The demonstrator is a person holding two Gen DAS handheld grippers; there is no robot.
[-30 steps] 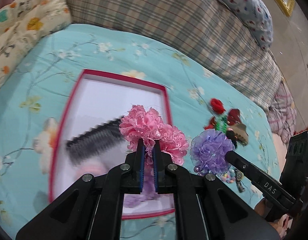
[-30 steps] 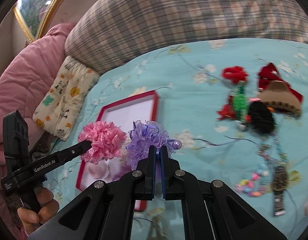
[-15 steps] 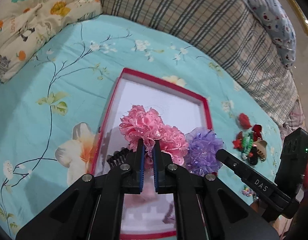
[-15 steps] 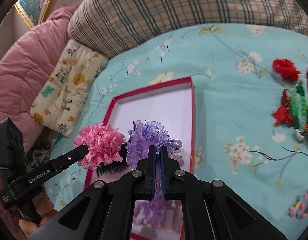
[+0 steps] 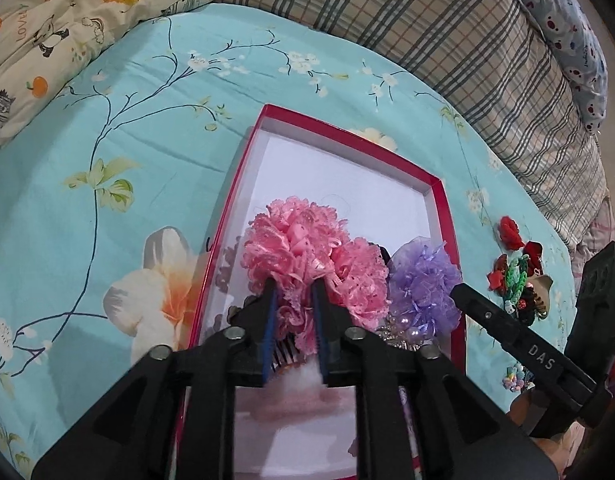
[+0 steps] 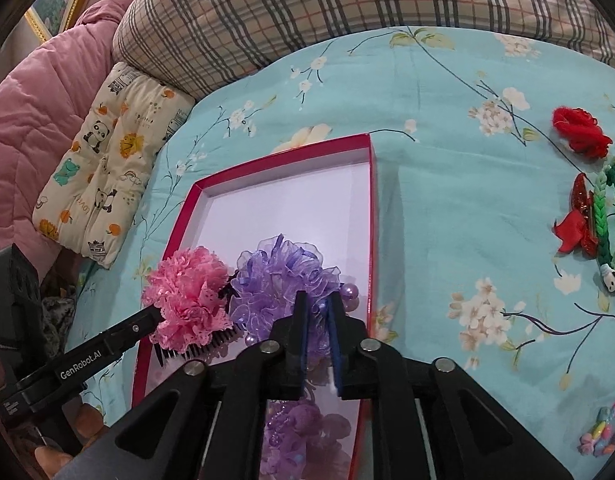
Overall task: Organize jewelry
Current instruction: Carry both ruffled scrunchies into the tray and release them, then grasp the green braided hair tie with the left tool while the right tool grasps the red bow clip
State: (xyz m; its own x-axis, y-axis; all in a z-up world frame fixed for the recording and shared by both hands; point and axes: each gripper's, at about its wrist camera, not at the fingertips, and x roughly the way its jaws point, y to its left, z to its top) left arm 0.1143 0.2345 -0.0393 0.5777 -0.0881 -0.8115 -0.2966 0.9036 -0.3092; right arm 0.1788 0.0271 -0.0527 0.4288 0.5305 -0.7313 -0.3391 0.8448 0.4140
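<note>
A red-rimmed box [image 5: 438, 196] with a white floor lies on the turquoise bedspread; it also shows in the right wrist view [image 6: 372, 184]. My left gripper [image 5: 294, 294] has its jaws slightly parted around a pink lace flower hair comb [image 5: 303, 248], low over the box's near end. My right gripper [image 6: 317, 304] has its jaws slightly parted around a purple organza flower hairpiece [image 6: 285, 276] with pearl beads, right beside the pink one [image 6: 191, 296]. The purple one shows in the left wrist view [image 5: 423, 284].
Red flower clips, green braided bands and a tan claw clip [image 5: 519, 276] lie right of the box; they show in the right wrist view [image 6: 599, 200]. Pastel beads [image 6: 599, 436] lie nearer. A plaid pillow [image 6: 347, 12], cartoon cushion [image 6: 107, 152] and pink quilt [image 6: 31, 92] border the bed.
Both grippers carried their flower pieces left from the accessory pile to over the box and lowered them. Both pairs of jaws have widened a little since half a second ago.
</note>
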